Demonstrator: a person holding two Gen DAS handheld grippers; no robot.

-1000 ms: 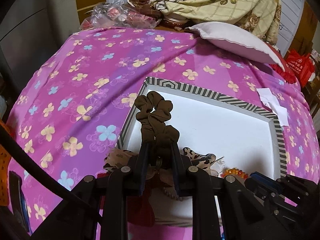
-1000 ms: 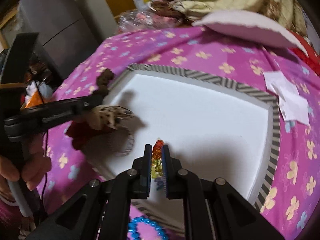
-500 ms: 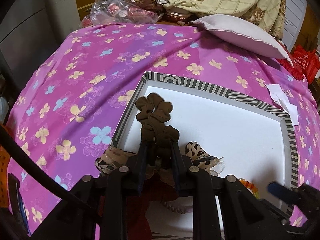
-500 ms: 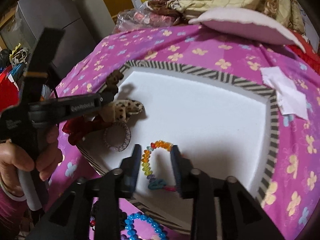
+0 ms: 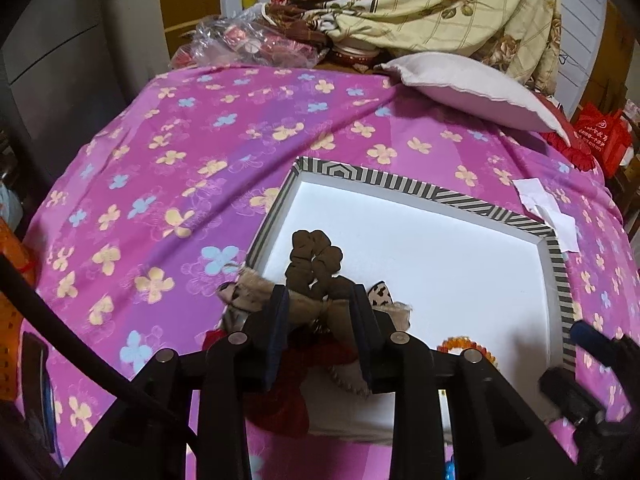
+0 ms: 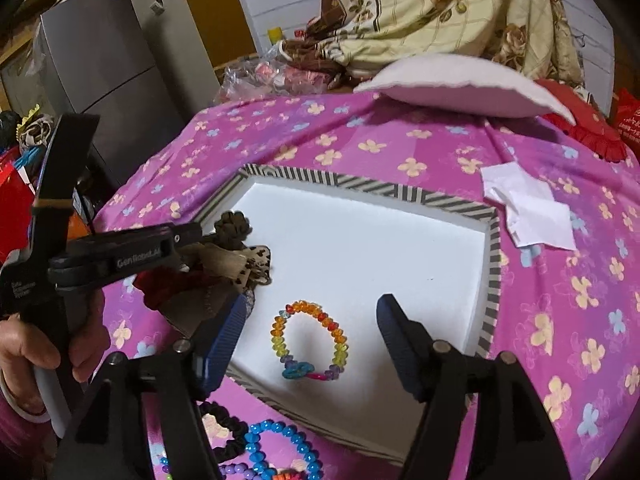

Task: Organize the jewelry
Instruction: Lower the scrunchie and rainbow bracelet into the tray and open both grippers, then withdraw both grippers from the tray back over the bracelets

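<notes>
On the far left of the right wrist view, a person's hand [image 6: 48, 356] grips the handle of the left gripper [image 5: 320, 308]. Its jaws are opening, and the brown scrunchie [image 5: 316, 258] lies between them. From the left wrist view I cannot tell if the pads touch the brown scrunchie. The brown scrunchie rests in the left corner of the white tray [image 6: 360, 240], which has a striped rim. Just beside it is a leopard-print bow [image 6: 256, 260], and a red scrunchie [image 5: 288, 392] hangs over the tray's left edge.

The tray sits on a pink cloth with flowers [image 5: 180, 168] that covers the worktop.

More to the middle, the rainbow bead bracelet [image 6: 310, 344] lies flat on the white tray floor, near the front rim. The right gripper [image 6: 312, 340] hovers over it. Its jaws are spreading wide, one on each side of the bracelet, and the blue pads do not touch the beads.

In front of the tray, on the cloth, lie a blue bead bracelet [image 6: 276, 452] and a black hair tie [image 6: 228, 428].

To the right, a white piece of paper [image 6: 528, 212] lies on the cloth beside the tray. Farther back, a white pillow [image 6: 460, 88] rests on the cloth's far edge, below a flowery blanket [image 6: 440, 12].
</notes>
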